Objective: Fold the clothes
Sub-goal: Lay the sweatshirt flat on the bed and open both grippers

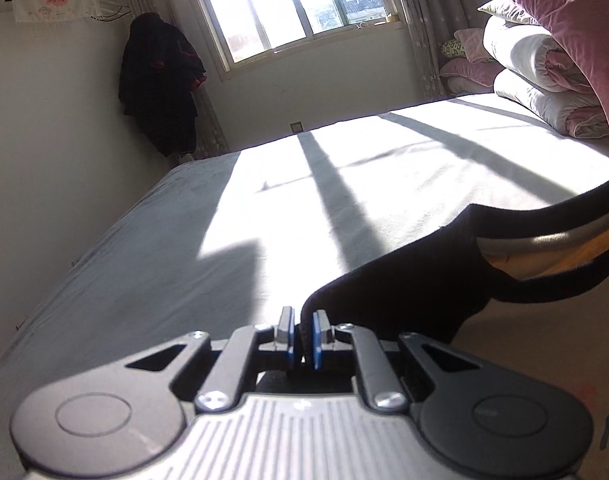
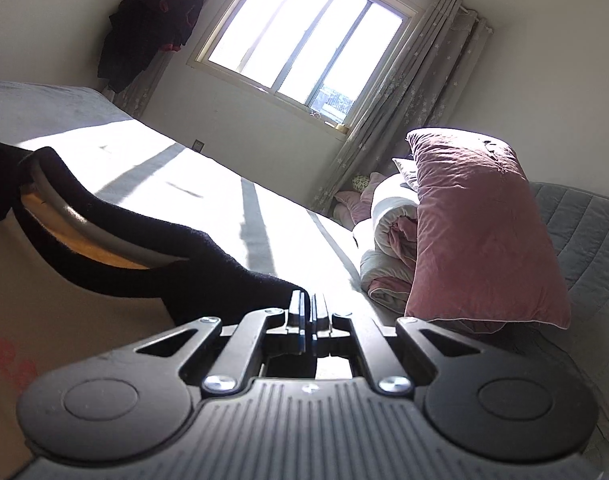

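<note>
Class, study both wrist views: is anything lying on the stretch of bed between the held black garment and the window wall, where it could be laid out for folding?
Nothing visible does. The left gripper and right gripper pinch the black garment, and the sunlit bed ahead shows only shadow stripes. The pink pillow and rolled bedding sit off to the right.

A pink pillow [image 2: 484, 232] leans on rolled quilts [image 1: 536, 80] beneath the window [image 2: 304, 40].

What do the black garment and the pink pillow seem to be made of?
The black garment, pinched by both grippers, looks like matte fuzzy knit or fleece: its edges show fine nap, though its tan lining looks smoother. The pink pillow looks like velvet or a similar soft cloth: crinkled with a slight sheen.
</note>
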Demonstrator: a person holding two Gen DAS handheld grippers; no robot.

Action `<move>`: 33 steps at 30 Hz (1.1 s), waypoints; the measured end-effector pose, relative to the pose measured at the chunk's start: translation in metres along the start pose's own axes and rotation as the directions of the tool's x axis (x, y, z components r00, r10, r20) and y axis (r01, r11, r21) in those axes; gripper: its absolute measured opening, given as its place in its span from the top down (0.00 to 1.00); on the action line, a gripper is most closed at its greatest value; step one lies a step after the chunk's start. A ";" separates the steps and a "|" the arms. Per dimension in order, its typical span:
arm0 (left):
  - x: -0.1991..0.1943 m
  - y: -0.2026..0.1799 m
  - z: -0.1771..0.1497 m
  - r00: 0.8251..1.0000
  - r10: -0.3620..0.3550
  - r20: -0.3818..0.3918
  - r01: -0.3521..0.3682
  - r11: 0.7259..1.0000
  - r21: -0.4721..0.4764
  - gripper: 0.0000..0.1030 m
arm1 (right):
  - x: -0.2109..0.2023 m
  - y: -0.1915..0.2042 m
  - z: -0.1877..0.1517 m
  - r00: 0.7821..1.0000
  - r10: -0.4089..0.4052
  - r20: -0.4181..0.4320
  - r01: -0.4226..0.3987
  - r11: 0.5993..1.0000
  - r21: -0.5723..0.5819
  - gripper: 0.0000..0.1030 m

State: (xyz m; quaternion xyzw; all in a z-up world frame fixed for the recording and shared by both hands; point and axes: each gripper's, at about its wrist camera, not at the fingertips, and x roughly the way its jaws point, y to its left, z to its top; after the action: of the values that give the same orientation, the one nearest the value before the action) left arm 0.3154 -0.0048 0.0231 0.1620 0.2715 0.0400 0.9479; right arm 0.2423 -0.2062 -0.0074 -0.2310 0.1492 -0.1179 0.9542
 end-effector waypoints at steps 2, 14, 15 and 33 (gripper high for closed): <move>0.012 -0.004 -0.006 1.000 -0.006 -0.014 0.006 1.000 -0.001 0.91 | 0.014 0.007 -0.004 1.000 0.009 -0.018 -0.010 1.000 -0.003 0.96; 0.043 -0.003 -0.045 0.992 -0.045 -0.119 0.036 0.996 -0.079 0.60 | 0.041 0.026 -0.025 0.988 0.069 -0.141 -0.073 0.997 -0.018 0.62; 0.041 0.000 -0.048 0.990 -0.059 -0.129 0.046 0.994 -0.099 0.57 | 0.039 0.023 -0.025 0.987 0.072 -0.145 -0.074 0.997 -0.009 0.61; -0.086 0.040 -0.143 0.915 -0.296 -0.272 0.209 0.928 -0.308 0.35 | -0.076 -0.037 -0.074 0.890 0.309 -0.334 -0.185 0.916 0.355 0.49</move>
State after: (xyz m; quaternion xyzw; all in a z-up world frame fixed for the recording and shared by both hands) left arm 0.1669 0.0595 -0.0352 -0.0150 0.4294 -0.0216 0.9027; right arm 0.1410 -0.2461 -0.0352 -0.0276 0.3407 -0.0592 0.9379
